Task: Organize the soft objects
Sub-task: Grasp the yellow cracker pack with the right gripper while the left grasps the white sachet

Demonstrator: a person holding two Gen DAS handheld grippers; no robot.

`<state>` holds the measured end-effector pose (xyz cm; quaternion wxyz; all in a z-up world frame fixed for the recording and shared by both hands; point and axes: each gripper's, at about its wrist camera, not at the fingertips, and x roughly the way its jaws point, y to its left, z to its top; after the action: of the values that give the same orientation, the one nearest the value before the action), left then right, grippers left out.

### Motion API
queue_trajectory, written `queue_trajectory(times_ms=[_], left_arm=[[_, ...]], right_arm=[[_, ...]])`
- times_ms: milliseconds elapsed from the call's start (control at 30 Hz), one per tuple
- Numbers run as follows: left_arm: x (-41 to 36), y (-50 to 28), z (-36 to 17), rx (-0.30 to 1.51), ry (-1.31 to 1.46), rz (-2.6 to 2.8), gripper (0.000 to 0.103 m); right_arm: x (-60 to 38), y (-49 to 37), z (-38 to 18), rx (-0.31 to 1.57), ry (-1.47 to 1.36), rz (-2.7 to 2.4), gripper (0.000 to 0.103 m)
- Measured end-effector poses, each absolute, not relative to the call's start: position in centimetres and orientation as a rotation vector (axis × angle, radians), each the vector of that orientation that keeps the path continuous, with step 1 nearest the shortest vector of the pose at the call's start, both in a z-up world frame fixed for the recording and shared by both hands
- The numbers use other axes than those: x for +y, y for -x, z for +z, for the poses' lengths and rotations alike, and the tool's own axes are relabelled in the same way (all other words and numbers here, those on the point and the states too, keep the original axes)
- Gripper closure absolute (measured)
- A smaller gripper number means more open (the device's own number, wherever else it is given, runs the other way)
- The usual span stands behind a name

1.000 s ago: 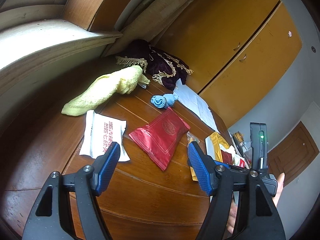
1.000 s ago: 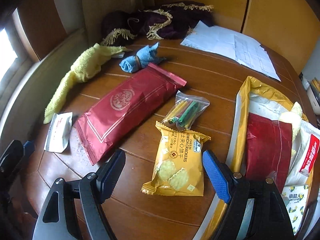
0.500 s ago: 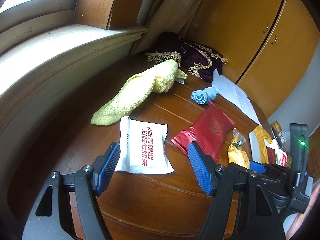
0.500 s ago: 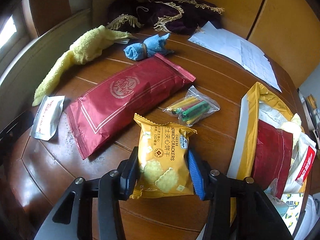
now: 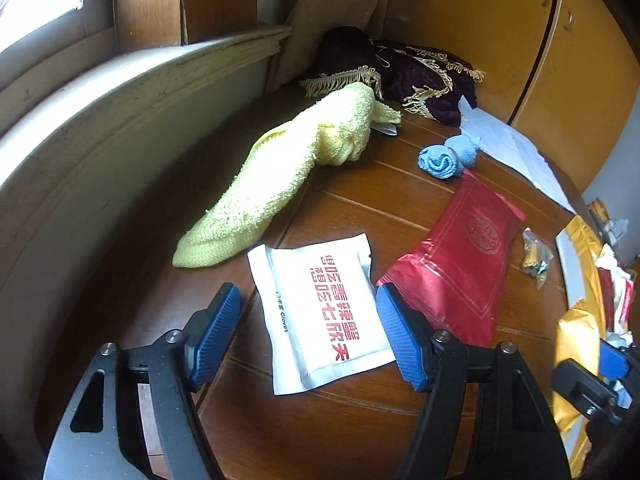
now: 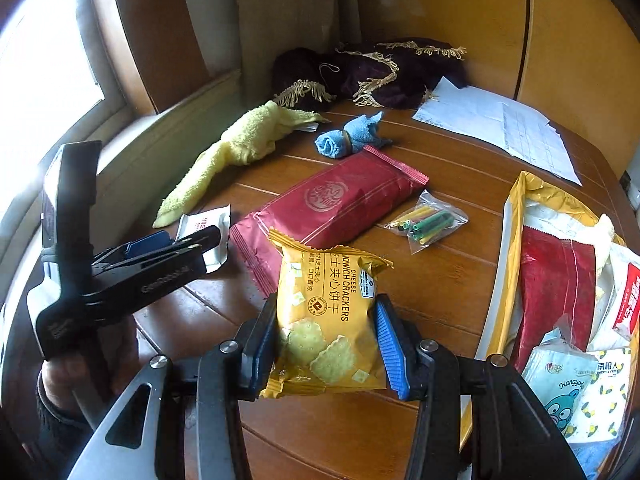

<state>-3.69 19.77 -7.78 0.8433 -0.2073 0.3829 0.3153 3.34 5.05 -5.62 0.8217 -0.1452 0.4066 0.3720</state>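
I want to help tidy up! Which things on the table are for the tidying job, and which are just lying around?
For the job:
cracker packet, gripped by the right gripper
white glove packet, between the open left gripper's fingers
red packet
yellow towel
blue cloth

Just lying about:
papers
dark fringed cloth
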Motion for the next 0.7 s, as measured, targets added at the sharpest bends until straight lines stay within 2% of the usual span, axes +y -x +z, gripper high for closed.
queue_trajectory(times_ms=[33, 300, 467, 667, 700], left_arm=[[19.6, 3.6, -7.9, 0.809, 0.417, 0.672, 0.033], [19.2, 4.4, -7.6, 0.803, 0.409, 0.647, 0.056], [18.8, 5.1, -7.6, 0.797, 0.401, 0.613, 0.059], [19.8, 6.0, -7.5, 0.771, 0.509, 0.577, 0.067], [20.0, 6.3, -7.4, 0.760, 0.528, 0.566, 0.075]], right_arm=[[5.0, -3.2, -5.7, 0.866, 0.307, 0.794, 0.056], [4.6, -3.4, -6.4, 0.886, 0.279, 0.818, 0.056], [4.3, -3.6, -6.5, 0.893, 0.250, 0.820, 0.056], [3.9, -3.8, -6.3, 0.898, 0.220, 0.833, 0.056], [3.7, -3.8, -6.2, 0.894, 0.213, 0.833, 0.056]])
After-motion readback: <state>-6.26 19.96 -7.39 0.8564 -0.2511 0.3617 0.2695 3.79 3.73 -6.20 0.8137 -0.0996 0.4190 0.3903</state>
